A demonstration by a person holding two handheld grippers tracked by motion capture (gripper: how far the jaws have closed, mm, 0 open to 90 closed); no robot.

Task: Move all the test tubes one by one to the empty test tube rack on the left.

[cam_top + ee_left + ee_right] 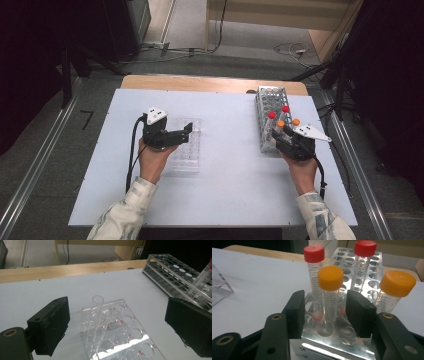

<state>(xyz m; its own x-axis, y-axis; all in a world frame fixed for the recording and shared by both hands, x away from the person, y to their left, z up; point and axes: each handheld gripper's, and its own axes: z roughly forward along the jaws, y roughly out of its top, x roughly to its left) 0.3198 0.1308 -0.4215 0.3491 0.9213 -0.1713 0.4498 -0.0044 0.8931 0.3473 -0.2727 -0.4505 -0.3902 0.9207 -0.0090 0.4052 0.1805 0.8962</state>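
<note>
Right gripper [323, 312], at lower centre of its own view, spread either side of an orange-capped tube [330, 293] standing in the metal rack [352, 340], not pinching it. Left gripper [117, 327] spread wide around two uncapped tubes [98, 315] leaning in the clear rack [130, 340], frame centre. Red-capped tubes [314, 270] behind.

Bright tabletop, dark surroundings.
Your tabletop [225, 170] is evenly lit from overhead; shadows stay soft, and the room beyond it falls black.
</note>
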